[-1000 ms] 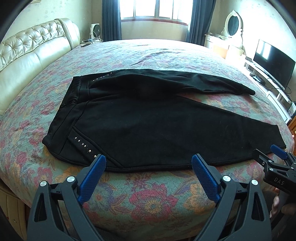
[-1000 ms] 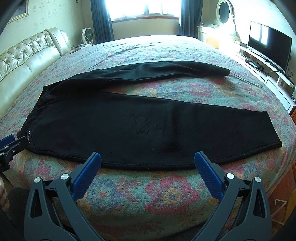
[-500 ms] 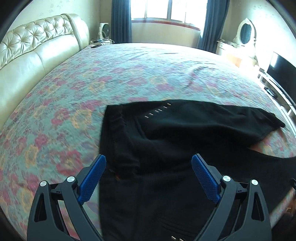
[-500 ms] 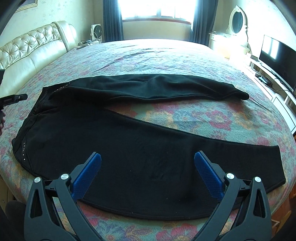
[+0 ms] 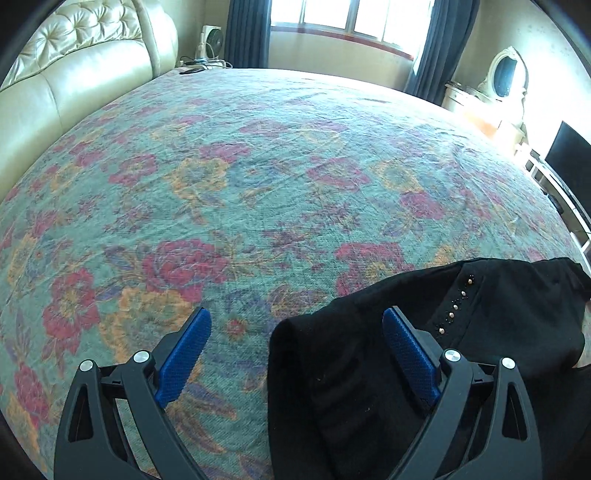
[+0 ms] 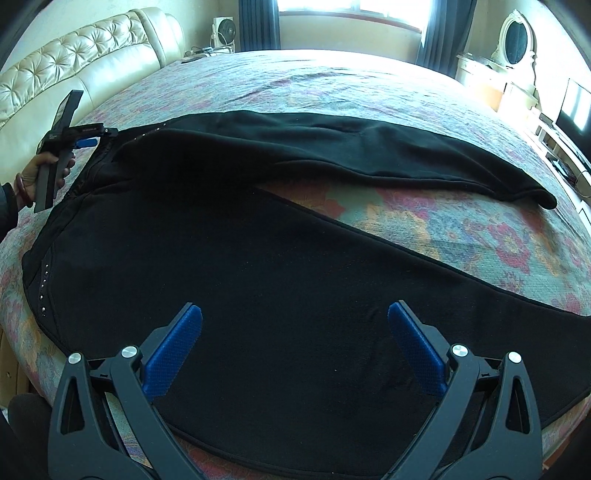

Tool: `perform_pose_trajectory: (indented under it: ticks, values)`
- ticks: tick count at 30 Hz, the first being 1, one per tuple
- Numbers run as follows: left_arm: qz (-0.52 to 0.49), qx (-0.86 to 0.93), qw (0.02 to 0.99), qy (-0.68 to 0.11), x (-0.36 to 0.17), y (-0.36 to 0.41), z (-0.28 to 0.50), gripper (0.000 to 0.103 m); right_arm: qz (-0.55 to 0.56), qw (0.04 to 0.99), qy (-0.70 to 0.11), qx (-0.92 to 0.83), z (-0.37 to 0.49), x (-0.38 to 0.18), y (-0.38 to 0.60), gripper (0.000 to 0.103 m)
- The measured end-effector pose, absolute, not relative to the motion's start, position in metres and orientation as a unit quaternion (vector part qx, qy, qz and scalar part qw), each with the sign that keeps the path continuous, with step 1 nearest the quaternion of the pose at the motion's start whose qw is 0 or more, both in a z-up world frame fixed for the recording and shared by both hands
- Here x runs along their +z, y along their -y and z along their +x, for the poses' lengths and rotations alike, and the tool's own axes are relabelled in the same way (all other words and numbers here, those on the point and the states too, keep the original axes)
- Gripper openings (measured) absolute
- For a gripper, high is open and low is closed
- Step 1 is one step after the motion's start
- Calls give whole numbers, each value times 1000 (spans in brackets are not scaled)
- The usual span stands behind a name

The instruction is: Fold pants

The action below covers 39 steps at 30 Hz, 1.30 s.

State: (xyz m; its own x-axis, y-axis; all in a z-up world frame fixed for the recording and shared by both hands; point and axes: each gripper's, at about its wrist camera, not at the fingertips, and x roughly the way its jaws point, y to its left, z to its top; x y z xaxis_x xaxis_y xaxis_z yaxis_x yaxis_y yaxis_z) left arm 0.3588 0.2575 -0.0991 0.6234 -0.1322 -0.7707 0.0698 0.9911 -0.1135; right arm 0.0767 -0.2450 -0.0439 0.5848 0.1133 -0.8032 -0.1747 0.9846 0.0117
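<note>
Black pants (image 6: 258, 266) lie spread on the flowered bedspread (image 6: 461, 229), legs apart and pointing right, waistband at the left with small metal studs. My right gripper (image 6: 294, 341) is open and empty, hovering over the near leg. My left gripper (image 5: 296, 345) is open and empty at the far corner of the waistband (image 5: 354, 354), whose studded edge shows beside the right fingertip (image 5: 404, 341). In the right wrist view the left gripper (image 6: 88, 136) shows at the far left, beside the waistband.
A cream tufted headboard (image 5: 74, 70) runs along the left. A fan (image 6: 223, 29) and window stand at the back. A dresser with an oval mirror (image 6: 517, 37) and a TV (image 5: 569, 155) are at the right.
My left gripper has moved up along the waistband to its far corner. My right gripper has moved forward over the near leg. The pants have not moved.
</note>
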Motion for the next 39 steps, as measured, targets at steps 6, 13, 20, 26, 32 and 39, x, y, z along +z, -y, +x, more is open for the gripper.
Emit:
perform_pose_trajectory:
  ticks: [6, 13, 20, 26, 32, 39]
  values:
    - [-40, -50, 895, -442, -122, -260, 364, 94, -39, 882, -462, 91, 81, -56, 234, 101]
    - [-10, -85, 893, -442, -114, -252, 363, 97, -41, 880, -463, 97, 82, -57, 233, 101]
    - [-116, -186, 877, -428, -111, -265, 364, 13, -55, 883, -446, 133, 106, -36, 242, 101]
    - [-95, -211, 874, -428, -102, -254, 358, 9, -121, 893, -383, 202, 201, 3, 264, 101]
    - [-91, -206, 867, -445, -104, -252, 363, 9, -212, 850, -409, 257, 342, -14, 272, 101]
    - [-86, -197, 868, -447, -118, -254, 371, 18, -243, 783, -459, 343, 411, -42, 253, 101]
